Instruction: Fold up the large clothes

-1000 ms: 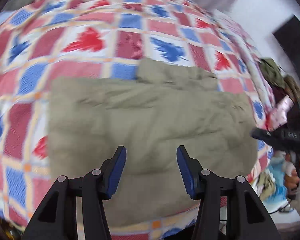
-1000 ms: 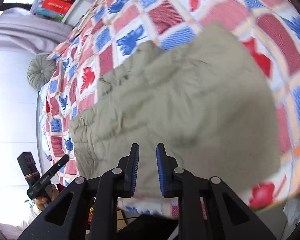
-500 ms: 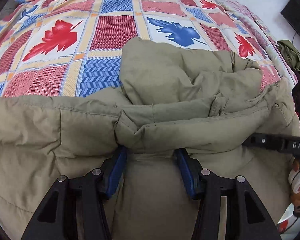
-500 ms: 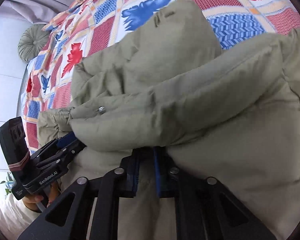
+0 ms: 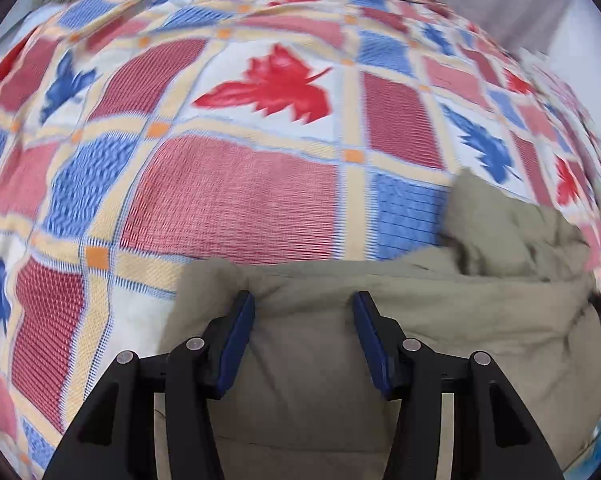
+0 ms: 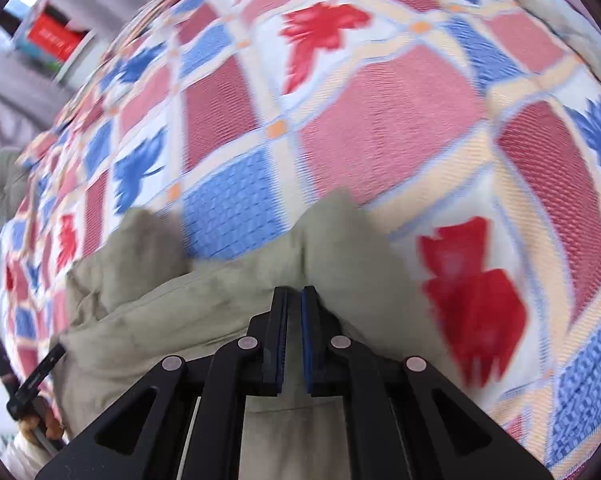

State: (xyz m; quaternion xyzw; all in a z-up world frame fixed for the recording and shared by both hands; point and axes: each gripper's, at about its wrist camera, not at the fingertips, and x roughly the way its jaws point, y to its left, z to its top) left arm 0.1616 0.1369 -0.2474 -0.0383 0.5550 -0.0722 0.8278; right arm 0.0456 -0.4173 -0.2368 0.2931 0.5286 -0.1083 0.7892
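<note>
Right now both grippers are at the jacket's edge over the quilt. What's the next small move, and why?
Probably close the left gripper first. Its jaws are spread wide with the olive jacket bunched between them, while the right gripper looks nearly shut on the same edge. Both frames are motion-blurred over the patchwork quilt, so carrying the fold on with one loose side would likely skew it.

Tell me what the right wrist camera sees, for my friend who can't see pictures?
The right gripper has its fingers nearly closed, seemingly pinching the edge of a puffy olive-green jacket. The jacket lies on a bedspread checked red and blue with leaf shapes. The picture is blurry.
</note>
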